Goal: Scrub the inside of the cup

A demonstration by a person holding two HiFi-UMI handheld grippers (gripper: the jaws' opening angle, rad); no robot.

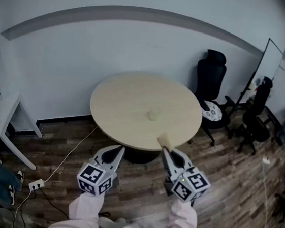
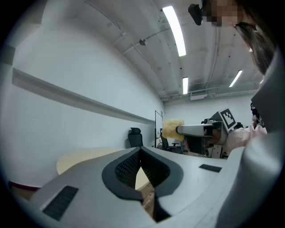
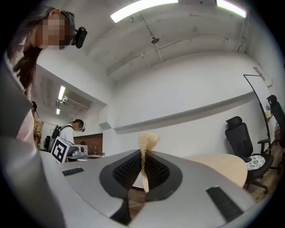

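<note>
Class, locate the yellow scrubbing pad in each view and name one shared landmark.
Head view: scrubbing pad at the right gripper tip, by the round table's near edge.
Left gripper view: right of centre, mid-height.
Right gripper view: centre, pinched between the jaws.
Shared landmark: the round table.

Cup (image 1: 153, 114) on round table (image 1: 118, 100), office chair (image 1: 211, 75) behind at right, side table (image 1: 0, 114) far left
</note>
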